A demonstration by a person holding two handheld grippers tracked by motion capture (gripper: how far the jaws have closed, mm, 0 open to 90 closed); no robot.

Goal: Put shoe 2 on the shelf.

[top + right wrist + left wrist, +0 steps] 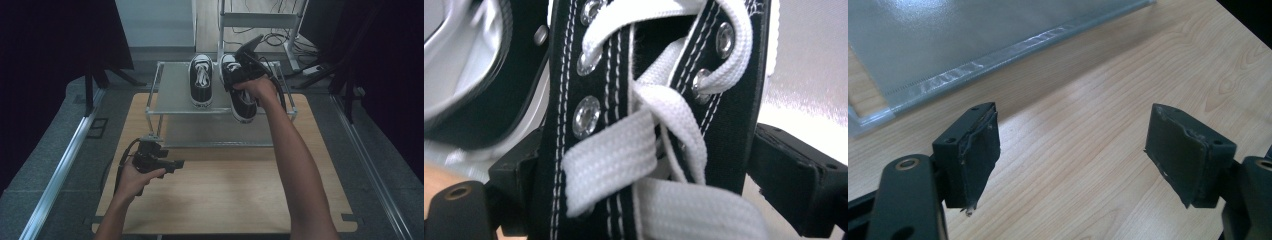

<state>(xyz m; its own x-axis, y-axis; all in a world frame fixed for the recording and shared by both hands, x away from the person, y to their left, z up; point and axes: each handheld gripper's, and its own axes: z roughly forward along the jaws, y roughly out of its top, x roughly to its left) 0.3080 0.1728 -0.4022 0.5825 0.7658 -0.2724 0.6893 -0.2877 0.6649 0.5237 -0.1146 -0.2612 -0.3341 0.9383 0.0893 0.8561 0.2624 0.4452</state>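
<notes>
Right gripper (240, 80) is clamping the laced upper of the right sneaker (243, 107), lying on the grey rack shelf (172, 92) beside the left sneaker (201, 80). Left gripper (1073, 150) is hovering over the wooden table (1108, 100), jaws spread wide, gripping nothing.

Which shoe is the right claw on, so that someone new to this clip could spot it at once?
Find the grey metal rack at the far end of the wooden table; two black, white-laced sneakers sit on its top shelf. It is the right sneaker, under the right claw. Unlike the left sneaker, which lies fully on the shelf, its near end sticks out past the front edge.
</notes>
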